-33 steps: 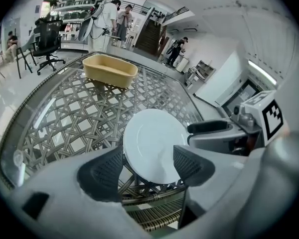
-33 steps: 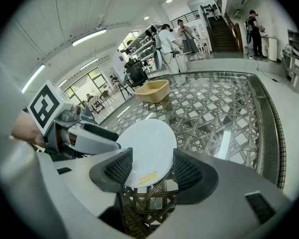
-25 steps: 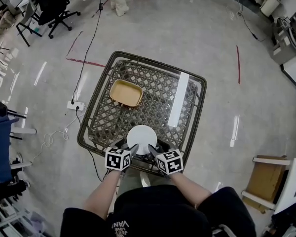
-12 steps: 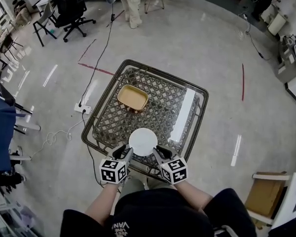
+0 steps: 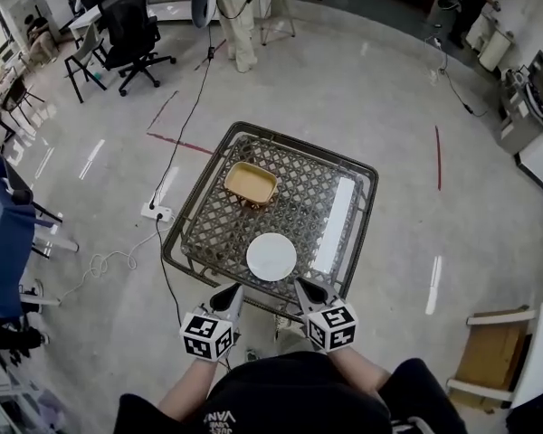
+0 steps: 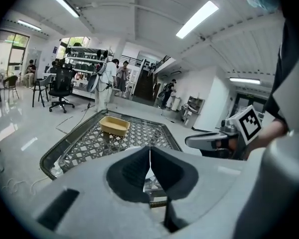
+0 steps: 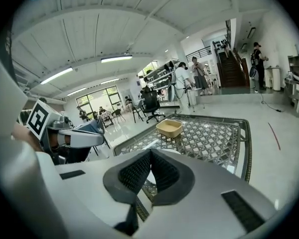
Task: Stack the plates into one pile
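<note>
A round white plate (image 5: 271, 257) lies on the near part of the lattice-topped table (image 5: 355, 165). A tan rectangular dish (image 5: 251, 183) stands farther back; it also shows in the left gripper view (image 6: 114, 126) and the right gripper view (image 7: 169, 128). My left gripper (image 5: 230, 294) hangs off the table's near edge, left of the plate and apart from it. My right gripper (image 5: 302, 287) mirrors it on the right. Both pairs of jaws have just closed and stand shut, pads together, with nothing between them (image 6: 149, 151) (image 7: 150, 153).
A bright white strip (image 5: 333, 211) runs along the table's right side. On the floor left of the table lie a power strip and cables (image 5: 157, 212). An office chair (image 5: 131, 25) and a standing person (image 5: 238, 16) are beyond the table. A cardboard box (image 5: 493, 351) sits at the right.
Both grippers have drawn back from the white plate's near rim and risen, and their jaws went from open to shut. The plate stays on the table.
</note>
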`<state>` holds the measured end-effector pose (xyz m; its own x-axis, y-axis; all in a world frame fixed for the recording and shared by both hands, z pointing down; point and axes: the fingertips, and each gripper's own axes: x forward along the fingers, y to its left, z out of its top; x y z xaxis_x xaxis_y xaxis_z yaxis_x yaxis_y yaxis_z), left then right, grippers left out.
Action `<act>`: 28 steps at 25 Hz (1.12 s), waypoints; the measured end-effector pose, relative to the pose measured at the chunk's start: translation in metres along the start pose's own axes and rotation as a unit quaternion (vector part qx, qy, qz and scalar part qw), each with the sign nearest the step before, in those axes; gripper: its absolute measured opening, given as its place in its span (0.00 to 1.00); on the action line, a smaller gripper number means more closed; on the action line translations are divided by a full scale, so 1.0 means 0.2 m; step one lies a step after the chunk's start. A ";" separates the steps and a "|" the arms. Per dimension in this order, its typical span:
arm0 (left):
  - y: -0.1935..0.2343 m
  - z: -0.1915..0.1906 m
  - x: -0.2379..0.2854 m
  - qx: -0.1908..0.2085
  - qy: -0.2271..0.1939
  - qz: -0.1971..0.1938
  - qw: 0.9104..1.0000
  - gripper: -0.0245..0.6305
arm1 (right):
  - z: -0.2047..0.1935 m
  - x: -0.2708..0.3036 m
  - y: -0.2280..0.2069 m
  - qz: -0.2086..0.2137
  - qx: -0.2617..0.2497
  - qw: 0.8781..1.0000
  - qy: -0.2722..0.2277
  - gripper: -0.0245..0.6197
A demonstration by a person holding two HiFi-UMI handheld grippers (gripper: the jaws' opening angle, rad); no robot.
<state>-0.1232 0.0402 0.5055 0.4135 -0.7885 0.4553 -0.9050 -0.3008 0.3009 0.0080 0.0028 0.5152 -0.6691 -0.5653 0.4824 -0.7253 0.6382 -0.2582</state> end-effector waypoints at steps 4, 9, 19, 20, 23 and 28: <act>-0.02 -0.01 -0.19 0.016 -0.014 -0.002 1.000 0.07 | 0.00 -0.11 0.12 -0.016 0.000 1.000 -0.023 0.04; -0.09 -0.06 -0.40 0.027 -0.026 -0.004 0.999 0.07 | -0.02 -0.29 0.25 -0.033 0.004 0.998 -0.050 0.04; -0.24 -0.12 -0.71 0.061 -0.062 -0.027 0.996 0.07 | -0.06 -0.60 0.47 -0.056 -0.005 0.994 -0.096 0.04; -0.25 -0.13 -0.74 0.063 -0.064 -0.029 0.996 0.07 | -0.06 -0.62 0.49 -0.055 -0.006 0.993 -0.100 0.04; -0.27 -0.14 -0.83 0.065 -0.071 -0.029 0.995 0.07 | -0.07 -0.68 0.55 -0.050 -0.009 0.993 -0.106 0.04; -0.30 -0.16 -0.92 0.070 -0.078 -0.028 0.994 0.07 | -0.10 -0.75 0.61 -0.052 -0.016 0.993 -0.107 0.04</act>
<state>-0.1418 0.2210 0.4313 0.4531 -0.8389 0.3016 -0.8905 -0.4100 0.1973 0.0226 0.1761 0.4290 -0.6118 -0.7252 0.3160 -0.7896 0.5841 -0.1881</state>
